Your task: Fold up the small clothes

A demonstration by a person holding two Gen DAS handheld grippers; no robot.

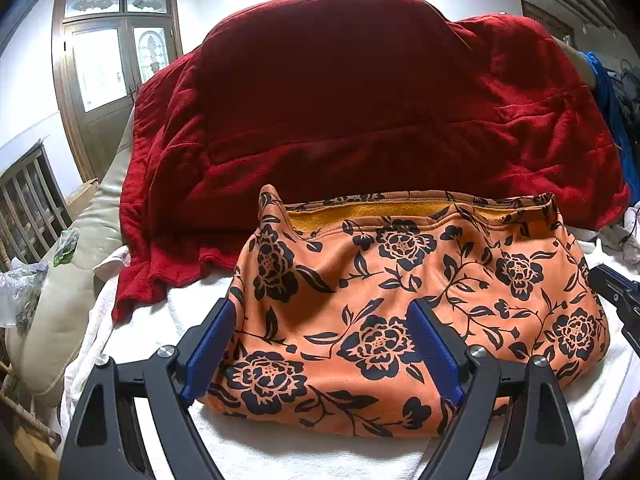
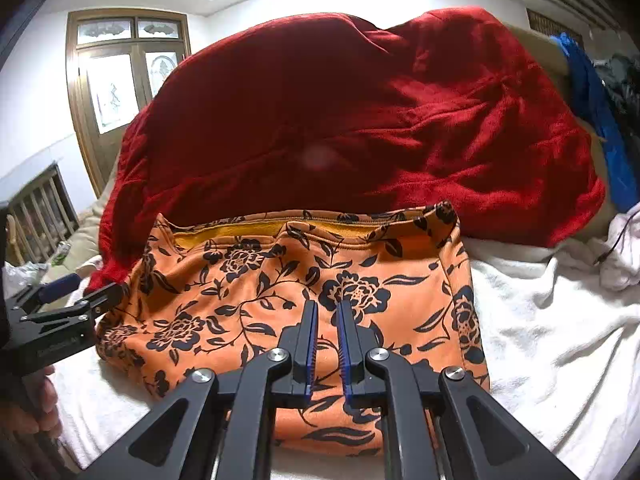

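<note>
A red blanket [image 1: 360,92] heaps behind a white towel [image 2: 540,312], where the folded orange floral garment [image 1: 400,312] lies flat. The left gripper [image 1: 322,312] is spread wide above the garment's near-left part, holding nothing. The right gripper [image 2: 327,320], fingers nearly together with a slim gap, hovers over its middle.
</note>
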